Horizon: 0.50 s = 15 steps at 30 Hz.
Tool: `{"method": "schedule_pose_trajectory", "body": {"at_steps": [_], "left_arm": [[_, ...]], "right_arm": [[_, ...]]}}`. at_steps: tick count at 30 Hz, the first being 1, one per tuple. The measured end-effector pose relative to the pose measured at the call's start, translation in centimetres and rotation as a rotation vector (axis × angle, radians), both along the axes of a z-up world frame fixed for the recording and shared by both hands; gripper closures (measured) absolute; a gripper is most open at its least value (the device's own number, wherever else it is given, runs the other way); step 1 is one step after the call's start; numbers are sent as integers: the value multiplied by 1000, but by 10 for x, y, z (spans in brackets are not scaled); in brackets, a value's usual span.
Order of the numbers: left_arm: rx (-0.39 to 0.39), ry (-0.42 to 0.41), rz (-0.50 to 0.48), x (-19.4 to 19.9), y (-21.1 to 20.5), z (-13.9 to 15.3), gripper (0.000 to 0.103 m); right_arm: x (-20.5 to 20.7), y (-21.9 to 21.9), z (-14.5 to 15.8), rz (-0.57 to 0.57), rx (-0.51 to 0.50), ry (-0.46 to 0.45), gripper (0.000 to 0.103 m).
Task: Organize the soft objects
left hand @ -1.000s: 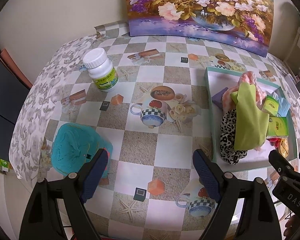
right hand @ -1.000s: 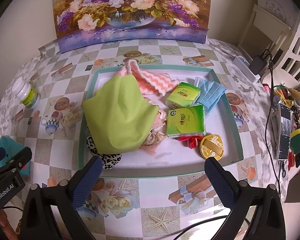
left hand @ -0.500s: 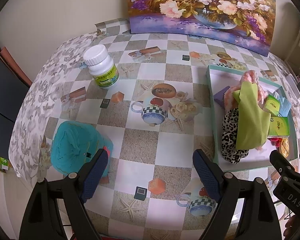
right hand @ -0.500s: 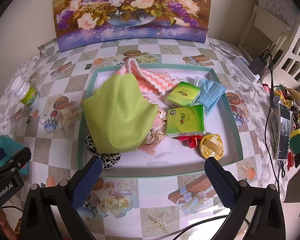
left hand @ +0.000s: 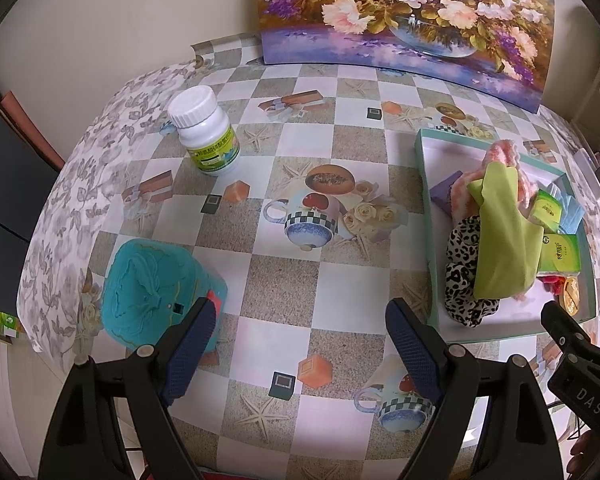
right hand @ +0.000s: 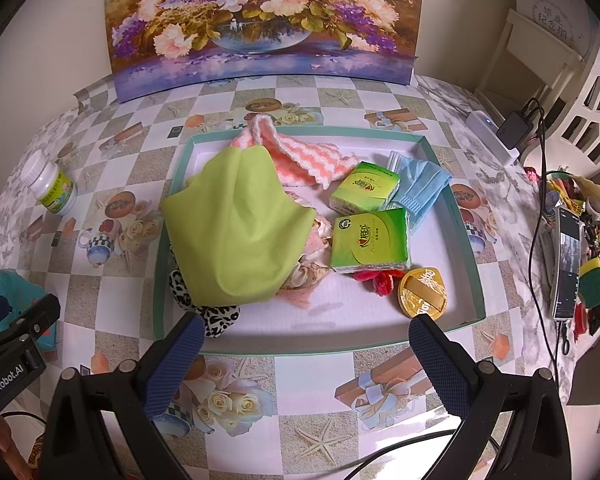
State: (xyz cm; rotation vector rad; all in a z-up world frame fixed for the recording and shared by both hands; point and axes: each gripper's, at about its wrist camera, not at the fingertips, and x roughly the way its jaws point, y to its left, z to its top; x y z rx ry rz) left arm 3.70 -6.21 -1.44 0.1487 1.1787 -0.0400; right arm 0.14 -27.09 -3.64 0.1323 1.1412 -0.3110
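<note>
The right gripper hovers above the tray's near rim, jaws wide apart and empty. The tray holds a green cloth at its left side, two tissue packs at centre, and a blue mask towards the far right corner.

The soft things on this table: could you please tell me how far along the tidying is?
Mostly done: the green cloth, pink knit cloth, leopard-print fabric and face mask lie in the tray. Nothing is in hand: both the left hand-held gripper and the right hand-held gripper are open. The teal cloth remains outside.
</note>
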Motion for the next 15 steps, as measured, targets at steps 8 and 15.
{"method": "schedule_pose_trajectory", "body": {"at_steps": [8, 15], "left_arm": [[-7, -1, -1, 0, 1, 0, 16], [-20, -10, 0, -1, 0, 3, 16]], "right_arm": [[0, 0, 0, 1, -1, 0, 0], [0, 0, 0, 1, -1, 0, 0]]}}
